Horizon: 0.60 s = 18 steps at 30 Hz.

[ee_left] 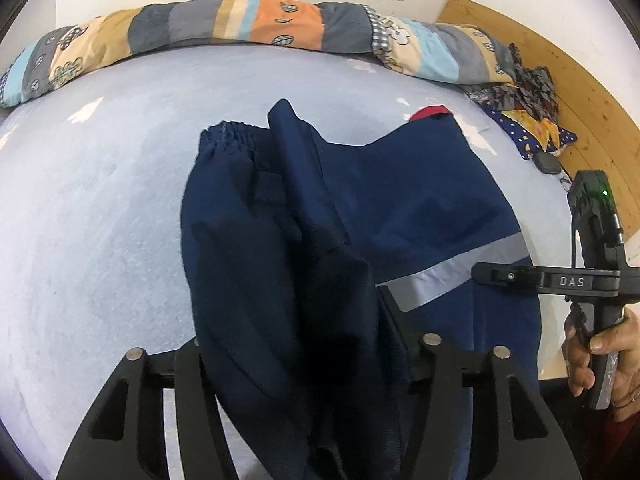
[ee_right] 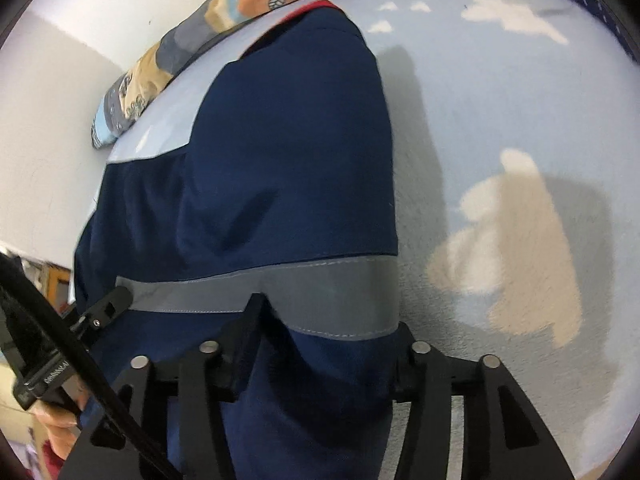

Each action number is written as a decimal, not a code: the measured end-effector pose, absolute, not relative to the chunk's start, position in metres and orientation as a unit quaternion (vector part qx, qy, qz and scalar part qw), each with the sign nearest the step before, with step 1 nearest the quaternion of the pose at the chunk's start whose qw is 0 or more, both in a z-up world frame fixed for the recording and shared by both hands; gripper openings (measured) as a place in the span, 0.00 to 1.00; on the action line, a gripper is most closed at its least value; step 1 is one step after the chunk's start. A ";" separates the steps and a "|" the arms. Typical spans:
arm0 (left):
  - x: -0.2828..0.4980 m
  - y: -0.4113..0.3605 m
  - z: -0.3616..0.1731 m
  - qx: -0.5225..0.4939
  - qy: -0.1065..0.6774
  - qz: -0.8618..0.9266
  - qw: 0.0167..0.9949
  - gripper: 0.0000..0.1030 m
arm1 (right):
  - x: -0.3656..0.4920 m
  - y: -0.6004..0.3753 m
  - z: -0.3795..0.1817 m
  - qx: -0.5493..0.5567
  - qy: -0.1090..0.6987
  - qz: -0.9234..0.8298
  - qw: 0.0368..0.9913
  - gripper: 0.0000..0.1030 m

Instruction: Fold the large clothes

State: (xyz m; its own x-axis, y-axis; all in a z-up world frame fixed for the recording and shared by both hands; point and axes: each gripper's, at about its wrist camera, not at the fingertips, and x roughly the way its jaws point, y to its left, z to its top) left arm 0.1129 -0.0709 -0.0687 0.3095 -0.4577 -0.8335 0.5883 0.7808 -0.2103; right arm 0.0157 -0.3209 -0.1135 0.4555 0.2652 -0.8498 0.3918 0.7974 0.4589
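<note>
Navy work jacket [ee_left: 420, 200] lies on the pale blue bed sheet [ee_left: 100, 208], collar with its red lining [ee_left: 430, 111] toward the rolled patchwork quilt [ee_left: 240, 20] at the far edge. 1 sleeve [ee_left: 240, 220], elastic cuff [ee_left: 228, 130] at its far end, is laid lengthwise over the body, and a grey reflective band [ee_left: 452, 272] crosses the lower part. Left gripper [ee_left: 296, 344]: 2 fingers stand apart with the bunched sleeve fabric between them; the pads do not visibly pinch it, so I read the jaws as released, cloth merely lying in the gap. Right gripper [ee_right: 324, 332]: fingers likewise parted, straddling the jacket [ee_right: 288, 152] at the reflective band [ee_right: 320, 300], no clamping seen. The right view is slightly motion-blurred, so contact at the pads is not certain. From the left view the right gripper [ee_left: 480, 272] sits at the jacket's right edge, held by the person's hand [ee_left: 600, 352]. Judgement: a sleeve-in fold appears just laid down and both tools have let go; the garment is narrowed on the left side but still long, so the task looks roughly midway. Next move likely calls for drawing both grippers clear without dragging fabric, then re-gripping the hem corners nearest the person and carrying them toward the collar. Risk: the sleeve slips off as the left fingers withdraw. Other clothes [ee_left: 528, 92] are heaped at the bed's far right corner by the wooden board [ee_left: 580, 100].
</note>
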 end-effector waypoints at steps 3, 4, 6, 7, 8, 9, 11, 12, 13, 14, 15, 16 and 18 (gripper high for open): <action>0.114 -0.063 -0.066 0.065 0.488 -0.319 0.810 0.58 | 0.012 -0.324 -0.109 0.315 0.519 -0.046 0.793 0.58; 0.114 -0.060 -0.063 0.065 0.485 -0.316 0.812 0.58 | 0.010 -0.324 -0.104 0.309 0.518 -0.054 0.796 0.58; 0.114 -0.050 -0.059 0.062 0.479 -0.305 0.821 0.59 | 0.003 -0.326 -0.091 0.292 0.509 -0.075 0.806 0.59; 0.115 -0.046 -0.056 0.061 0.475 -0.298 0.826 0.59 | -0.002 -0.328 -0.082 0.282 0.501 -0.088 0.813 0.60; 0.114 -0.041 -0.052 0.064 0.468 -0.291 0.832 0.59 | -0.009 -0.328 -0.072 0.265 0.492 -0.100 0.823 0.60; 0.112 -0.037 -0.048 0.066 0.460 -0.285 0.838 0.59 | -0.014 -0.326 -0.063 0.250 0.486 -0.103 0.831 0.60; 0.107 -0.029 -0.037 0.076 0.441 -0.268 0.853 0.59 | -0.025 -0.314 -0.045 0.217 0.468 -0.101 0.851 0.60; 0.102 -0.025 -0.029 0.083 0.427 -0.262 0.862 0.59 | -0.030 -0.307 -0.038 0.206 0.462 -0.095 0.857 0.60; 0.093 -0.021 -0.020 0.091 0.410 -0.260 0.870 0.59 | -0.035 -0.299 -0.031 0.196 0.457 -0.083 0.864 0.60; 0.085 -0.018 -0.014 0.099 0.399 -0.261 0.873 0.59 | -0.044 -0.286 -0.022 0.185 0.442 -0.069 0.875 0.60; 0.073 -0.015 -0.006 0.110 0.381 -0.263 0.879 0.59 | -0.051 -0.275 -0.017 0.180 0.433 -0.061 0.881 0.60; 0.065 -0.015 -0.001 0.115 0.372 -0.264 0.882 0.60 | -0.056 -0.262 -0.015 0.175 0.428 -0.054 0.885 0.60; 0.042 -0.015 0.006 0.123 0.351 -0.266 0.889 0.60 | -0.069 -0.244 -0.017 0.171 0.427 -0.040 0.887 0.57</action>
State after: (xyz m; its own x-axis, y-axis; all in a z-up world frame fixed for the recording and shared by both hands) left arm 0.0425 -0.0146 0.0062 0.6121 -0.3865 -0.6899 0.5590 0.8286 0.0317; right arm -0.0688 -0.2439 -0.0168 0.6317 0.0750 -0.7716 0.2168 0.9385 0.2687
